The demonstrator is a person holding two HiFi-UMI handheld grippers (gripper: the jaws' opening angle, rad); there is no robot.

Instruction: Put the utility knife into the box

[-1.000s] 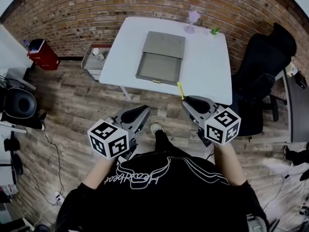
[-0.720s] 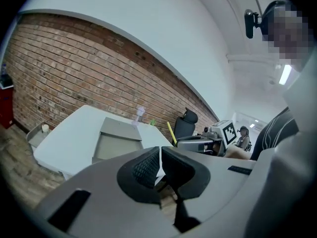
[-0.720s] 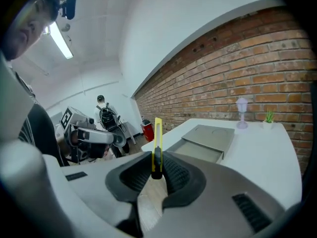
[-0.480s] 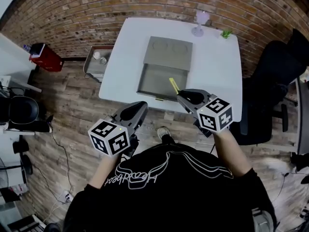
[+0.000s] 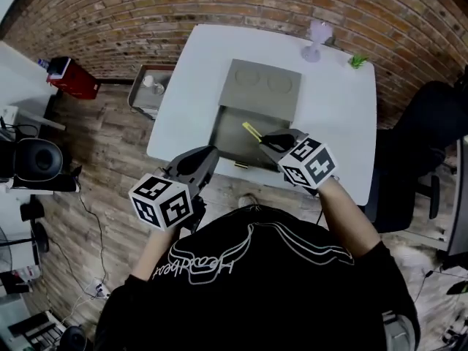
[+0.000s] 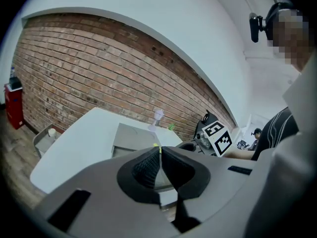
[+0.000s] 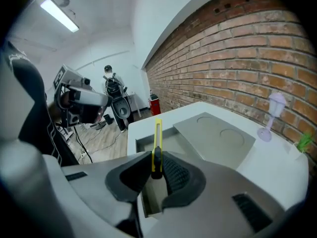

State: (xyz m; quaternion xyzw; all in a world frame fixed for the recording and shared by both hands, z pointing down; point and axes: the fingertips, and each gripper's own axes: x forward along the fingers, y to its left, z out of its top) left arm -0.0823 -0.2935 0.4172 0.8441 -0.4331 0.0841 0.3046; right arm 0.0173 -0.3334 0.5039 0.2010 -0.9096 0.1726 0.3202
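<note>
A slim yellow utility knife [image 5: 252,131] [image 7: 157,133] sticks forward out of my right gripper [image 5: 268,142] [image 7: 157,160], which is shut on its black slider end. The knife hangs above the open grey box [image 5: 228,149] [image 7: 140,144] on the white table [image 5: 340,123]. The box's lid [image 5: 264,86] [image 7: 213,135] lies just behind the box. My left gripper [image 5: 208,157] [image 6: 159,158] is shut with nothing in it, held over the table's near edge, left of the box [image 6: 130,137].
At the table's far right stand a pale purple goblet [image 5: 316,39] and a small green thing [image 5: 358,61]. A grey trolley [image 5: 145,88] and a red case [image 5: 69,79] stand on the wood floor to the left; a black chair [image 5: 428,130] is on the right.
Both grippers have moved forward toward the table. The right one has carried the knife from short of the table's edge to above the open box.
</note>
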